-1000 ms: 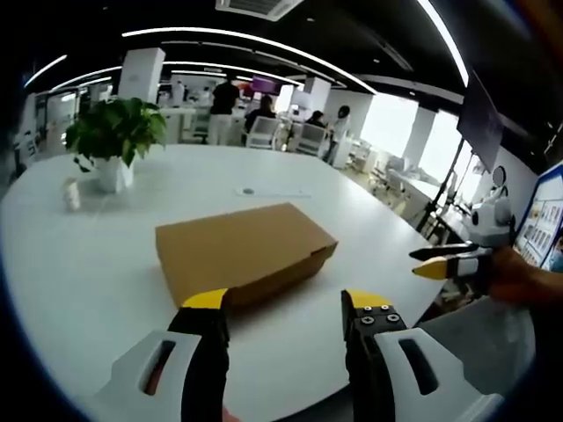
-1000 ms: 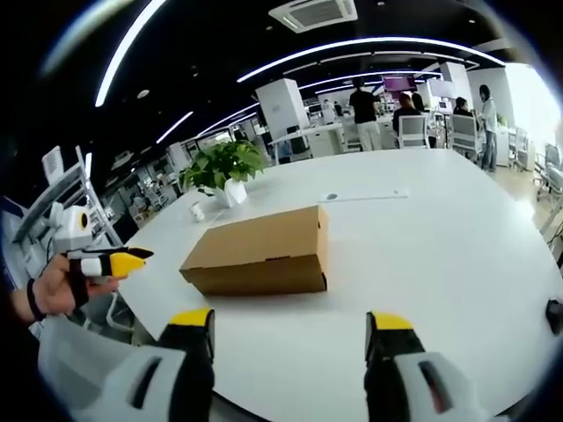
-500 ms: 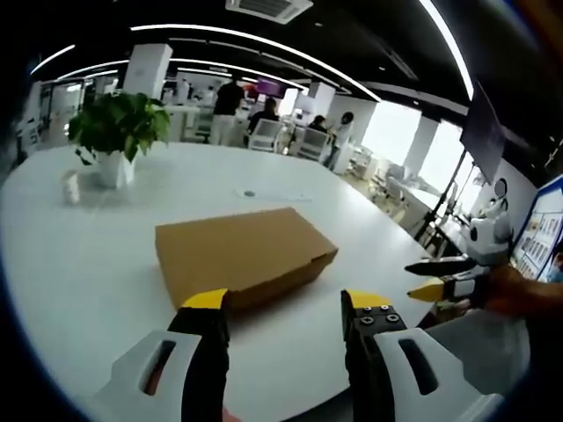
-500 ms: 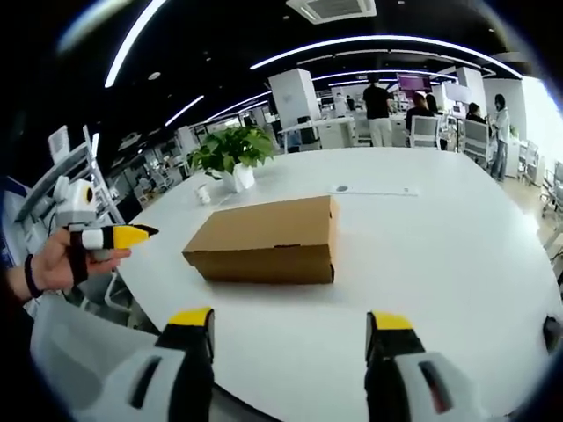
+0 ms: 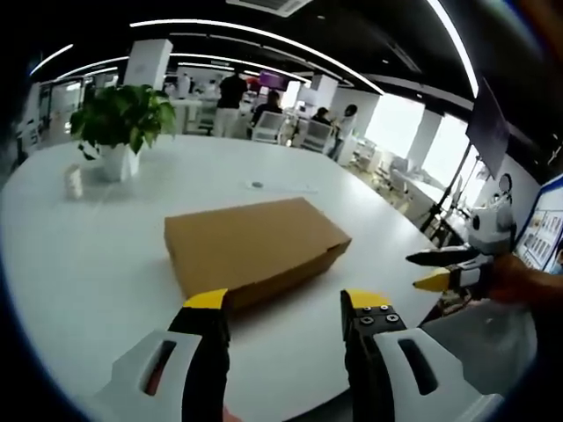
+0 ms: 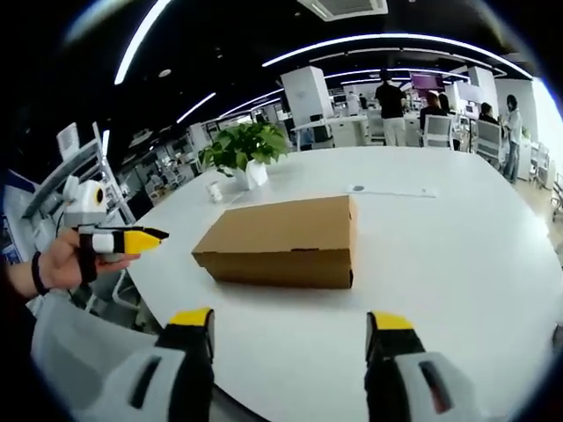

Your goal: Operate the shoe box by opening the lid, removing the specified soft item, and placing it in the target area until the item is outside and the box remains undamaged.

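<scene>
Lying lid-closed on the white bench (image 5: 88, 264) is the brown shoe box (image 5: 255, 246), seemingly untouched. Both the left tongs (image 5: 284, 308) and right tongs (image 6: 290, 323) are hovering released just short of it.

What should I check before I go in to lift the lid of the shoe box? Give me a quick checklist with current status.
1. Shoe box lid shut and box undamaged: ok, closed, no dents visible.
2. Left gripper open and empty: ok, jaws apart, short of the box.
3. Right gripper open and empty: ok, jaws apart, short of the box.
4. Path to the box on the white table: ok, nothing between the jaws and the box.
5. Potted plant away from the box: ok, it stands apart behind it.
6. Soft item inside: cannot tell, lid hides it.
</scene>
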`<state>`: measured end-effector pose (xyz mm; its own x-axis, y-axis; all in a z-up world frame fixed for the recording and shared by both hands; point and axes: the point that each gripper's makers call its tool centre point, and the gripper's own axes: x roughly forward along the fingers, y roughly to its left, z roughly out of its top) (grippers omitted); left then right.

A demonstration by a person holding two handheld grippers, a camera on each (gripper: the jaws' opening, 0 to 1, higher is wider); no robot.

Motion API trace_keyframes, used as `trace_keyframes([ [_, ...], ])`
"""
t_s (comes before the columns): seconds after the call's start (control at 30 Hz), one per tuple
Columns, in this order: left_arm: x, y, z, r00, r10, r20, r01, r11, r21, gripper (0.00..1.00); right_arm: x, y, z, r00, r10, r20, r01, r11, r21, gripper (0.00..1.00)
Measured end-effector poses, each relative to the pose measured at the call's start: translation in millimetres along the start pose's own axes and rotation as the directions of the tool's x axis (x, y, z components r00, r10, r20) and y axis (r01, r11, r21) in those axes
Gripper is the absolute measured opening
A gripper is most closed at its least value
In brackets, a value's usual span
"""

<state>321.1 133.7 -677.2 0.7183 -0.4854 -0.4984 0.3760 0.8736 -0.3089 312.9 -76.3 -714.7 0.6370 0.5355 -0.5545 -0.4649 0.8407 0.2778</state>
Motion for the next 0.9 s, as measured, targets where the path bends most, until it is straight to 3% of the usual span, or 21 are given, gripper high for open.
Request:
trace_keyframes([
  [0.37,6,24.2,-15.2,0.999,0.029,-0.041,-0.03,0.999,-0.018,0.5,23,-3,-1.0,1.0,0.015,-0.004,-0.015,0.999,0.052,0.65],
  [0.9,23,47.3,-25.6,0.996,0.042,-0.08,-0.044,0.999,-0.02,0.5,54,-17,4.2,1.0,0.008,-0.03,-0.007,0.998,0.055,0.64],
])
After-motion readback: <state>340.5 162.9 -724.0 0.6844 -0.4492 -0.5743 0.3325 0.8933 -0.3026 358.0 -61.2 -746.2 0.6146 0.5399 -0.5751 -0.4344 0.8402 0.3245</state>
